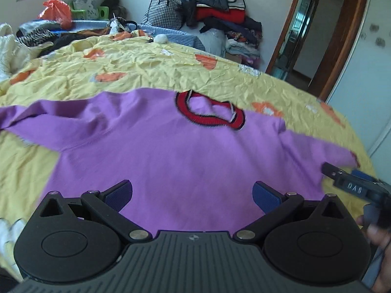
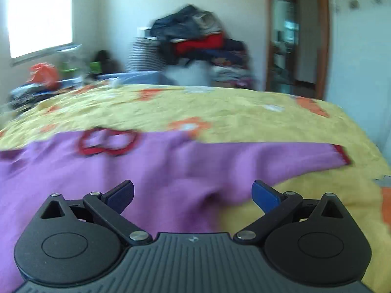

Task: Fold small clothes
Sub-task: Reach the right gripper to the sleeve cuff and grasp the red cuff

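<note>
A small purple sweater [image 1: 171, 151] with a red and black collar [image 1: 210, 112] lies spread flat on the yellow bedspread [image 1: 146, 68], sleeves out to both sides. My left gripper [image 1: 193, 195] is open and empty, just above the sweater's lower body. My right gripper [image 2: 193, 195] is open and empty over the sweater's [image 2: 122, 171] right hem, near the right sleeve [image 2: 281, 158] with its red cuff [image 2: 342, 156]. The right gripper's body shows at the right edge of the left wrist view [image 1: 354, 185]. The right wrist view is blurred.
A pile of clothes [image 1: 220, 12] and a checked bag [image 1: 163, 12] stand beyond the bed's far edge. More clothes and an orange bag [image 1: 56, 12] lie at the far left. A doorway [image 1: 300, 36] is at the right.
</note>
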The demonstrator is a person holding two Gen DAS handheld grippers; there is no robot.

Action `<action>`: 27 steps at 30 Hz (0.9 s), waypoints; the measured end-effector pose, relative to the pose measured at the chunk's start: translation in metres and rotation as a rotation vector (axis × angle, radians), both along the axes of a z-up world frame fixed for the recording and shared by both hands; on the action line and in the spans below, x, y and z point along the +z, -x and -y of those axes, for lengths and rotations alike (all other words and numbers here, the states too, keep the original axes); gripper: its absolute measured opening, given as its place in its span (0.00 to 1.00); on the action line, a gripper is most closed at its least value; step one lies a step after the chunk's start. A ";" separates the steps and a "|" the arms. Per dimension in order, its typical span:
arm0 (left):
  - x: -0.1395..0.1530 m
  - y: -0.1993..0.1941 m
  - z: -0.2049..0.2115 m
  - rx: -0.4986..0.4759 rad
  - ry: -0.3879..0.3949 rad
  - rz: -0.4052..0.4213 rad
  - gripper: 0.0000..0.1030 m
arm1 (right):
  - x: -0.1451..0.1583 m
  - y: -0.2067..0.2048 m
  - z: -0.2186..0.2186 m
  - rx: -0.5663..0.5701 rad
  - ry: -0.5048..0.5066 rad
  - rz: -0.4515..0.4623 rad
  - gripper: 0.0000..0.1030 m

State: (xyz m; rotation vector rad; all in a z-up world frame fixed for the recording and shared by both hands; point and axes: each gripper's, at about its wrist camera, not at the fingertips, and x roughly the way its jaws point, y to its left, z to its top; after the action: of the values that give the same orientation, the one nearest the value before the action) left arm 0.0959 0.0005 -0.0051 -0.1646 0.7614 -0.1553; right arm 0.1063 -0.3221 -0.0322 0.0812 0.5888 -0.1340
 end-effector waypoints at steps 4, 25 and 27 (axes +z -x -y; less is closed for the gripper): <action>-0.005 -0.026 0.009 -0.111 0.053 -0.002 1.00 | -0.003 -0.029 0.076 -0.099 0.038 -0.026 1.00; -0.040 -0.056 0.040 -0.044 -0.122 -0.170 1.00 | -0.050 -0.091 0.237 -0.154 -0.180 -0.138 0.13; -0.039 -0.055 0.044 -0.023 -0.152 -0.182 1.00 | -0.049 -0.095 0.236 -0.133 -0.183 -0.118 0.10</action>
State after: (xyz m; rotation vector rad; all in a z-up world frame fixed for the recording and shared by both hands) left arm 0.1508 -0.0435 -0.0446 -0.0257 0.9534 -0.1050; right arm 0.2009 -0.5580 -0.0813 0.2916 0.7128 -0.2150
